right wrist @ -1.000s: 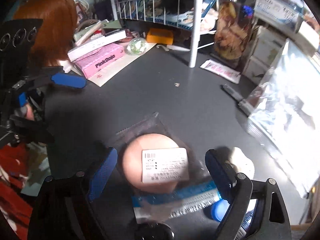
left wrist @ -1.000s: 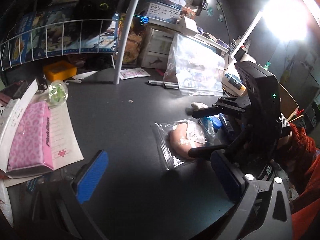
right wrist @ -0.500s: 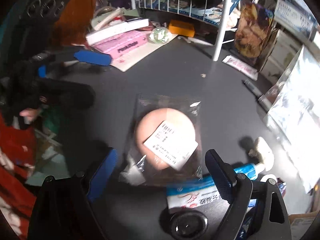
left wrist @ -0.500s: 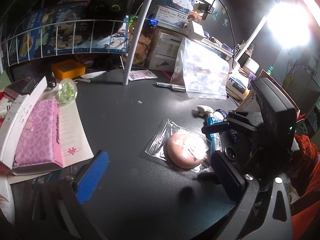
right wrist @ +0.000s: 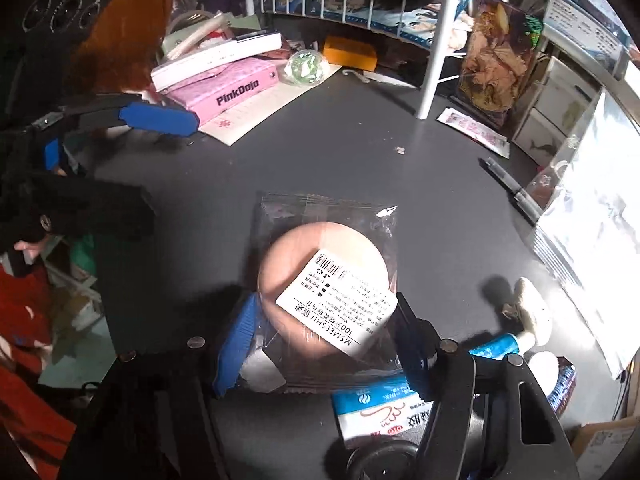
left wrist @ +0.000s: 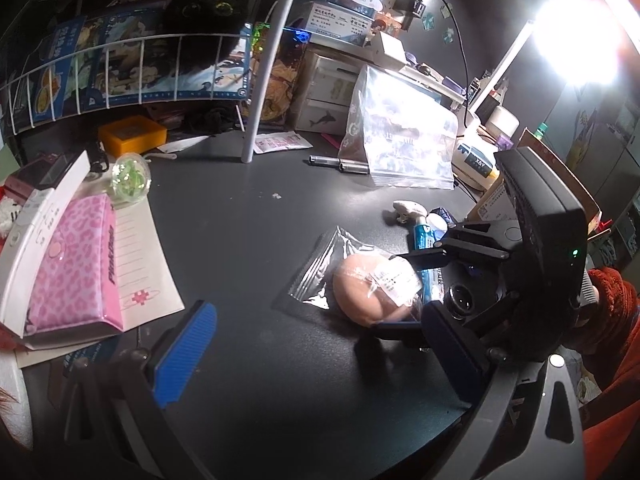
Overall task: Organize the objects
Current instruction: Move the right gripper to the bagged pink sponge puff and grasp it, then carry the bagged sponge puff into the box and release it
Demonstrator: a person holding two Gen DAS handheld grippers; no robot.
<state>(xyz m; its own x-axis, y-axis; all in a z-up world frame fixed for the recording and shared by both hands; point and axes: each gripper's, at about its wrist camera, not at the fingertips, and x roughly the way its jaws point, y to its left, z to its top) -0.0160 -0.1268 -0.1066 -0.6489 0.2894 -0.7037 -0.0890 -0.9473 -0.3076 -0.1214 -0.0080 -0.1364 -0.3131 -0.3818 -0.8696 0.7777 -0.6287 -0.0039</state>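
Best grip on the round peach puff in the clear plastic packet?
Pinch the round peach puff in its clear plastic packet across its widest part, from the near edge. It lies flat and the film is slippery. The right gripper already straddles it so.

My desk background, for anyone curious: pink PinkDojo box [left wrist: 76, 260] sits on a lined note sheet [left wrist: 144, 264] off to the side, with a white book [right wrist: 216, 56] lying on top of it. Just past that, a clear ball with green stuff inside [left wrist: 131, 178] and an orange box [left wrist: 132, 134]. White pole [left wrist: 266, 80] stands mid-desk, with a wire shelf rail [left wrist: 120, 76] beside it. Two pens [left wrist: 340, 163] touch a big clear zip bag [left wrist: 400, 144]. Lamp [left wrist: 576, 40] is blinding.
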